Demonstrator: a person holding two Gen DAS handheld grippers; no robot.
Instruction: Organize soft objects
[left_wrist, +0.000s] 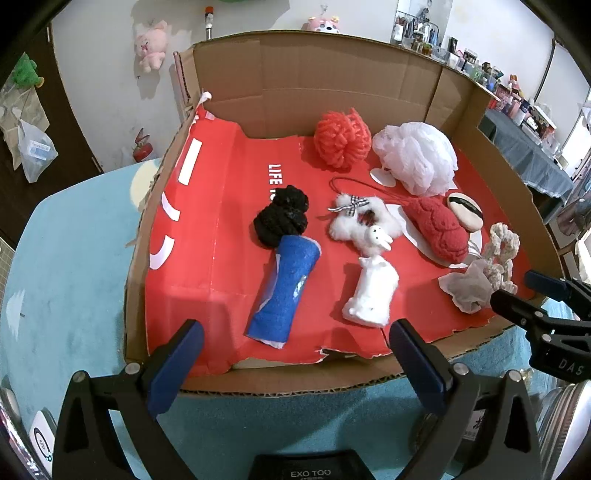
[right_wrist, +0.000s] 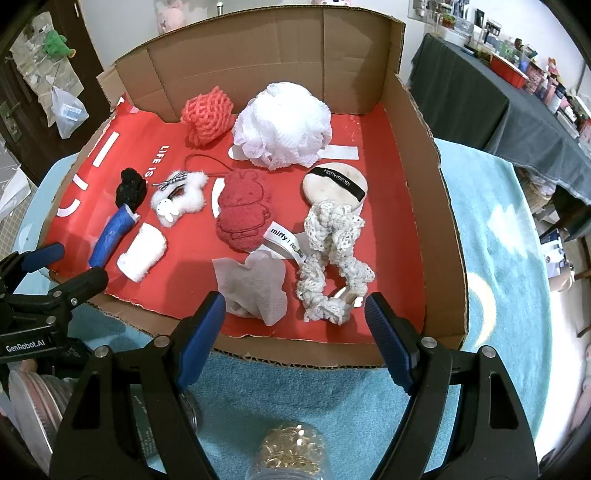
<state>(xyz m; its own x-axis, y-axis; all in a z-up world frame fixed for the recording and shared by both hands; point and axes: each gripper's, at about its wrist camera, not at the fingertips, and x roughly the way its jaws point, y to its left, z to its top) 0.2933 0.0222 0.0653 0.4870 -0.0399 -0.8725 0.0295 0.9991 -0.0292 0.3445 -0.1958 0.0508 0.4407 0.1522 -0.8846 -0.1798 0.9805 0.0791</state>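
Note:
A cardboard tray (left_wrist: 332, 74) (right_wrist: 436, 206) with a red paper lining holds several soft items. On the left lie a blue towel roll (left_wrist: 282, 291) (right_wrist: 110, 236), a black scrunchie (left_wrist: 282, 218) (right_wrist: 129, 188) and a white pad (left_wrist: 371, 295) (right_wrist: 142, 251). A white fluffy bunny charm (left_wrist: 364, 225) (right_wrist: 181, 199), a red plush (left_wrist: 439, 229) (right_wrist: 240, 210), a cream lace scrunchie (right_wrist: 332, 258) (left_wrist: 500, 254) and a grey cloth (right_wrist: 255, 284) lie further right. My left gripper (left_wrist: 295, 358) hovers open at the tray's near edge. My right gripper (right_wrist: 295, 332) is open, above the near edge.
At the back of the tray sit a red mesh ball (left_wrist: 341, 138) (right_wrist: 207, 116) and a white mesh bath puff (left_wrist: 415, 157) (right_wrist: 282, 123), with a round powder puff (right_wrist: 334, 184) in front. A teal rug (right_wrist: 498, 258) lies under the tray. A jar of gold rings (right_wrist: 291, 452) stands near.

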